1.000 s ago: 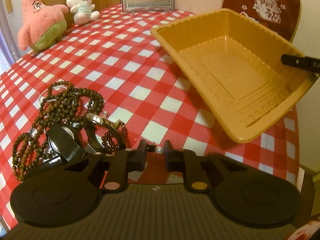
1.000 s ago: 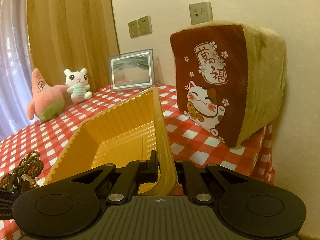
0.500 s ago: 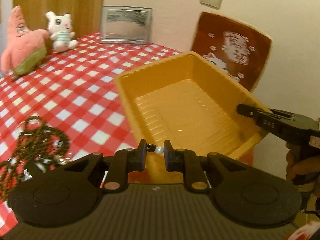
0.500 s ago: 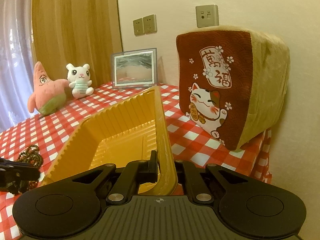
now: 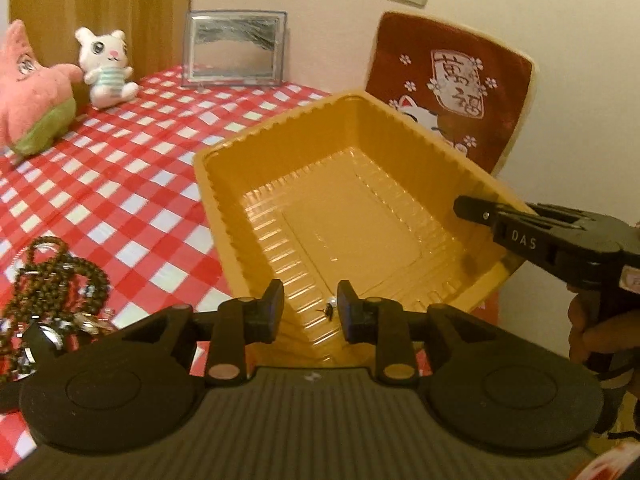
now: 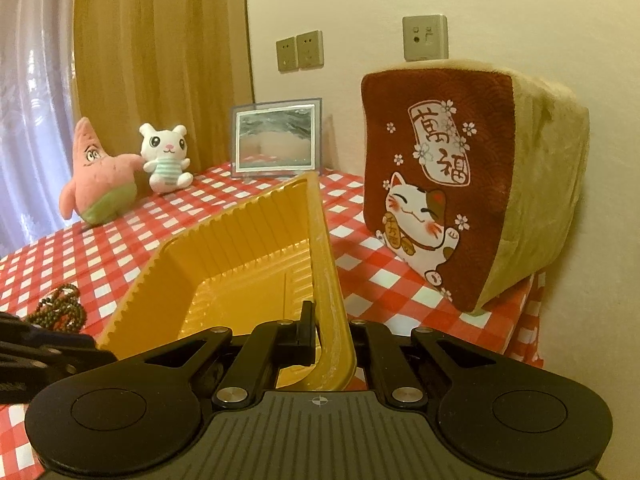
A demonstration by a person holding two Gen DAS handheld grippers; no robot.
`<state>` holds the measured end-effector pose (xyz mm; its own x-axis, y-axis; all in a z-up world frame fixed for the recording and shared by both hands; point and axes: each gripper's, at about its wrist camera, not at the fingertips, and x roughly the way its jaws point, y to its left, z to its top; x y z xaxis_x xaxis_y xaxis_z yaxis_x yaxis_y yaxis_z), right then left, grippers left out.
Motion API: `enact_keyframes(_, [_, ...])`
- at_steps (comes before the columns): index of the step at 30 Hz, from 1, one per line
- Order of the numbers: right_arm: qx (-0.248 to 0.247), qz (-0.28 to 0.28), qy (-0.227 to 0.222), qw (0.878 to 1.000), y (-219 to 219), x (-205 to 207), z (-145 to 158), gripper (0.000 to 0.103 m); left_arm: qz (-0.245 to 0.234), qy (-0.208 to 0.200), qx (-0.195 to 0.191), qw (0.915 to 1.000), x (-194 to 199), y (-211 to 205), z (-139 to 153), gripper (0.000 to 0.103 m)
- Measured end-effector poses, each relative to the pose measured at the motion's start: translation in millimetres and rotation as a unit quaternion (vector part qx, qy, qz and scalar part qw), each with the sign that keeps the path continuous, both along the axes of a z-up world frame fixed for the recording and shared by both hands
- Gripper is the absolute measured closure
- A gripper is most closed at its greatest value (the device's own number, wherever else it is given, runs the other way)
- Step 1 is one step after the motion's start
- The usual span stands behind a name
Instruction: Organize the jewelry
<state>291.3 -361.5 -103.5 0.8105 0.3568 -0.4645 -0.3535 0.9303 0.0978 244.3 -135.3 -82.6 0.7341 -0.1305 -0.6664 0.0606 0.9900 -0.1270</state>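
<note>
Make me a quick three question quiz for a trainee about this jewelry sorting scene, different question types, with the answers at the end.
1. True or false: the right gripper clamps the rim of the yellow tray.
2. Multiple choice: the pearl earring between the opening jaws of the left gripper is over A) the checkered tablecloth, B) the tray, C) the pink starfish plush.
3. Fill in: the dark bead necklaces lie on the ____.

Key: 1 true; 2 B; 3 tablecloth.
</note>
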Motion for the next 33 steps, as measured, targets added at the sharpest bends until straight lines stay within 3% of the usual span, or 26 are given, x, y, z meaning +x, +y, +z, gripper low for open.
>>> enact_keyframes(3, [-0.001, 0.005, 0.004, 1.0, 1, 3, -1, 0.098, 0.024, -0.007, 0.005, 0.9997, -13, 12, 6, 0.071])
enact_keyframes(6, [-0.001, 0.008, 0.007, 1.0, 2, 6, -1, 0.098, 0.059, -0.013, 0.037, 0.9975, -31, 33, 9, 0.067])
enact_keyframes(14, [-0.002, 0.007, 0.008, 1.0, 2, 5, -2, 0.098, 0.161, 0.017, 0.102, 0.9815, -62, 120, -3, 0.061])
enact_keyframes(19, [-0.008, 0.004, 0.007, 1.0, 3, 2, -2, 0.098, 0.162, 0.027, 0.126, 0.9783, -61, 151, -24, 0.054])
enact_keyframes(21, [-0.004, -0.002, 0.009, 1.0, 1, 3, -1, 0.098, 0.152, 0.03, 0.123, 0.9802, -57, 158, -31, 0.049])
enact_keyframes(25, [0.0, -0.014, 0.011, 1.0, -1, 1, 1, 0.098, 0.115, 0.047, 0.121, 0.9848, -51, 162, -47, 0.048])
enact_keyframes(28, [-0.003, -0.016, 0.011, 1.0, -1, -2, 2, 0.098, 0.09, 0.069, 0.123, 0.986, -52, 158, -57, 0.053])
enact_keyframes(33, [-0.004, -0.019, 0.014, 1.0, 1, -5, 3, 0.098, 0.083, 0.094, 0.095, 0.9876, -60, 151, -61, 0.073])
